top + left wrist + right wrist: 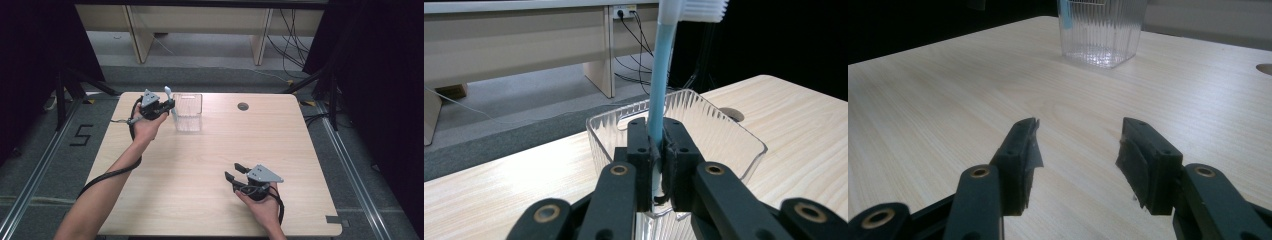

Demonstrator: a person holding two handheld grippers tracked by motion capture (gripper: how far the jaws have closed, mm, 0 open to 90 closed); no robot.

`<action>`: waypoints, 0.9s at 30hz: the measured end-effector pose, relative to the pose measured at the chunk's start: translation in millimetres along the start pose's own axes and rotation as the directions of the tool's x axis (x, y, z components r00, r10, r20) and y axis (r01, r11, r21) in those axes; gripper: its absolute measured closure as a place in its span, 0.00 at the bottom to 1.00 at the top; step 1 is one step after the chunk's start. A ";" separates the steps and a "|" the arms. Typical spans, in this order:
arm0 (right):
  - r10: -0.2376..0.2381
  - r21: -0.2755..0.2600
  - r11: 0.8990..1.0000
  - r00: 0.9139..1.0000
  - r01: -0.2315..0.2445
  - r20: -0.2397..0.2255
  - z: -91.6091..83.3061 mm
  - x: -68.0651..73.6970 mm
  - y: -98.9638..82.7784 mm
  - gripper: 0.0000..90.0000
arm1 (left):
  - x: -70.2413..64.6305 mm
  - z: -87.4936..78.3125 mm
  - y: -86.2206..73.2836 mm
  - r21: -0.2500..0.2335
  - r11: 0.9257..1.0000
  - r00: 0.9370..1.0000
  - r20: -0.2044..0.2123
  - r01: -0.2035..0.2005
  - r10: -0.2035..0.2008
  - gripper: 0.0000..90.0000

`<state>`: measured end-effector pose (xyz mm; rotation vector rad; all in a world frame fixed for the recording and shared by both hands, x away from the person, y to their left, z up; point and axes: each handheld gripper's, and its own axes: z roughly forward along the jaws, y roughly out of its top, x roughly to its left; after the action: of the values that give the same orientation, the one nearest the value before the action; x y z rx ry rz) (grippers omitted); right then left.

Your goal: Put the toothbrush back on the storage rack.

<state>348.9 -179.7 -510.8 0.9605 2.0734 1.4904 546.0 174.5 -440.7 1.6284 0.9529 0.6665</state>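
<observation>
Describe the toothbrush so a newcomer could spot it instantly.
Start at the light wooden table, then find the clear ribbed cup at its far edge. Beside the cup, the left gripper holds the toothbrush upright: a blue handle with white bristles on top.

A clear ribbed cup stands on the wooden table

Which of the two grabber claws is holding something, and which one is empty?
The left gripper is the busy one: its jaws are pinched on a blue toothbrush standing upright by the clear cup. The right gripper sits open with nothing between its jaws.
</observation>
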 end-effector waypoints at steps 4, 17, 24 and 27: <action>-0.004 0.011 1.000 1.000 0.004 0.003 -0.4 -0.4 0.0 0.55 | 0.0 0.9 -1.4 0.006 1.000 1.000 0.000 -0.001 0.001 0.92; -0.026 -0.005 1.000 0.999 0.026 0.018 -0.1 -1.5 -0.3 0.55 | 0.7 2.9 -5.9 0.014 1.000 1.000 0.001 0.010 -0.010 0.92; -0.028 0.004 1.000 0.999 0.028 0.015 -0.6 -1.6 -0.1 0.55 | 0.6 3.6 -7.2 0.022 1.000 1.000 0.000 0.005 -0.005 0.92; -0.024 0.005 1.000 1.000 0.024 0.014 -0.6 -1.5 -0.3 0.55 | 0.5 3.9 -7.8 0.024 1.000 1.000 0.001 0.002 -0.002 0.92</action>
<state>349.3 -181.3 -511.0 0.9421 2.0723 1.4633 547.5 173.6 -449.3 1.6483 0.9651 0.6551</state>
